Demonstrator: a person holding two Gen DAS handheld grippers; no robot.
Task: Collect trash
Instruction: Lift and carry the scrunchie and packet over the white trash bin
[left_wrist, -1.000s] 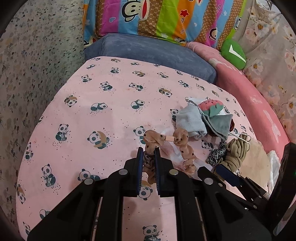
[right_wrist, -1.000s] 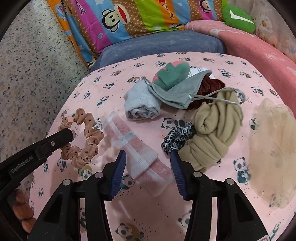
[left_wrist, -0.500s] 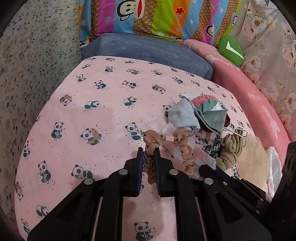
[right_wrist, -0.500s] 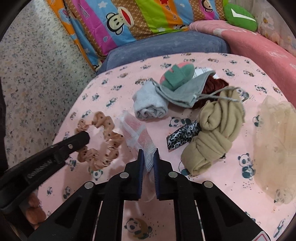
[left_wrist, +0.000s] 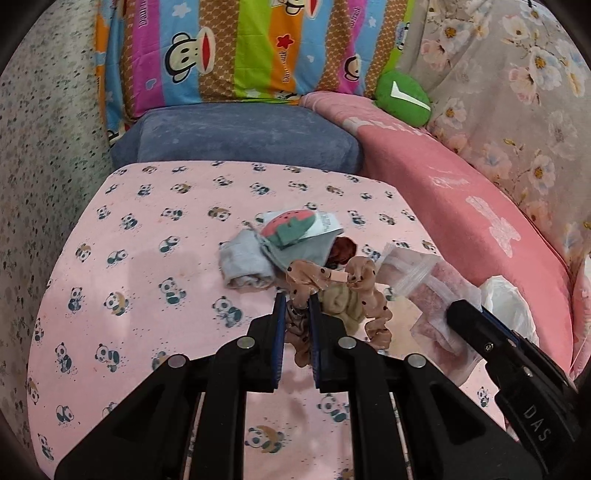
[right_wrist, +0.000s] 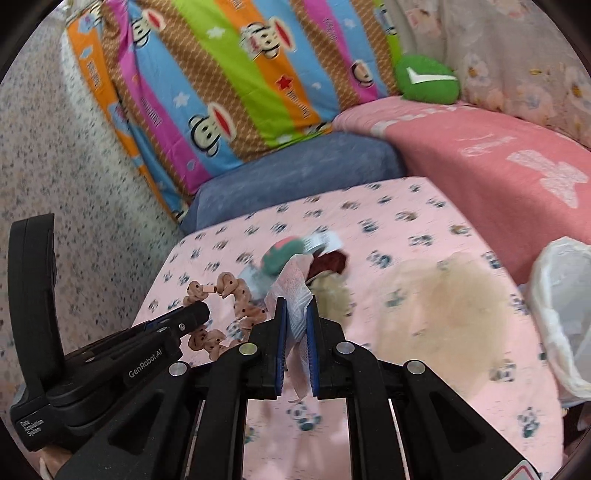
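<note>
Left gripper (left_wrist: 295, 306): fingers clenched on a tan polka-dot fabric scrunchie (left_wrist: 332, 291), which hangs looped from the blue pads above the pink panda-print sheet (left_wrist: 147, 258)

Right gripper (right_wrist: 295, 314): fingers clenched on a clear zip-top plastic bag with pink contents (right_wrist: 295, 295), held off the sheet; in the left wrist view the same bag (left_wrist: 424, 284) hangs near the sheet's right edge

Cloth pile, middle of the sheet toward its far edge: rolled pale grey cloth (left_wrist: 243, 262), strawberry-shaped pink and green pad (left_wrist: 288, 227) on top of grey fabric, dark red item (left_wrist: 341, 249) just beside, beige knotted cloth (left_wrist: 338, 302) behind the scrunchie

White plastic bag (right_wrist: 561, 314): open, at the sheet's right edge beside the pink blanket (right_wrist: 498, 166)

Beyond the far edge: blue-grey cushion (left_wrist: 240, 136), striped monkey-print pillow (left_wrist: 240, 48), green round cushion (left_wrist: 402, 98)
</note>
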